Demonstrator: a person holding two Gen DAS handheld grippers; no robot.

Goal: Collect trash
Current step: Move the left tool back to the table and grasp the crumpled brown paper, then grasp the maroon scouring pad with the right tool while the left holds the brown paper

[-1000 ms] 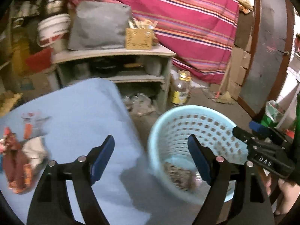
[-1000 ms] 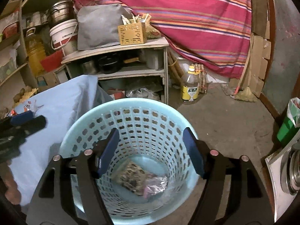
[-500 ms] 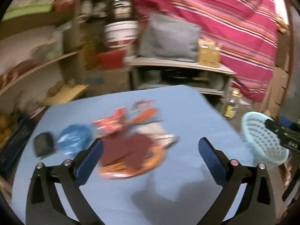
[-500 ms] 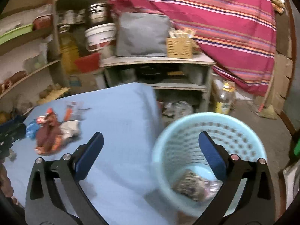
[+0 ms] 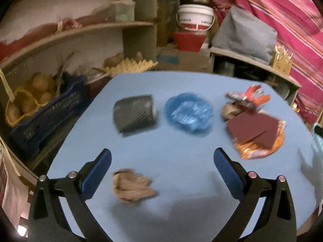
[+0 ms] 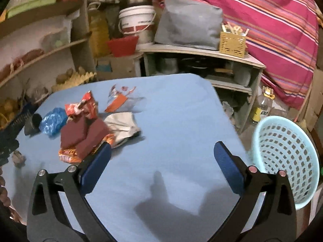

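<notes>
Trash lies on the blue table (image 5: 181,80). In the left wrist view I see a crumpled brown paper (image 5: 132,186), a black cup on its side (image 5: 134,115), a blue plastic bag (image 5: 188,112), dark red sheets on an orange wrapper (image 5: 256,133) and red wrappers (image 5: 249,96). My left gripper (image 5: 161,171) is open and empty, just above the brown paper. My right gripper (image 6: 161,170) is open and empty over the table, right of the wrapper pile (image 6: 84,135). The light blue basket (image 6: 286,161) stands on the floor at the right.
Shelves with a white bucket (image 6: 137,22), grey bag (image 6: 187,24) and yellow box (image 6: 232,40) stand behind the table. A dark blue crate (image 5: 46,117) and a basket of potatoes (image 5: 22,102) sit to the left. A bottle (image 6: 262,106) stands on the floor.
Both grippers have swung left from over the basket to over the table. The left one now faces the trash, with the brown paper between its fingers' line.
</notes>
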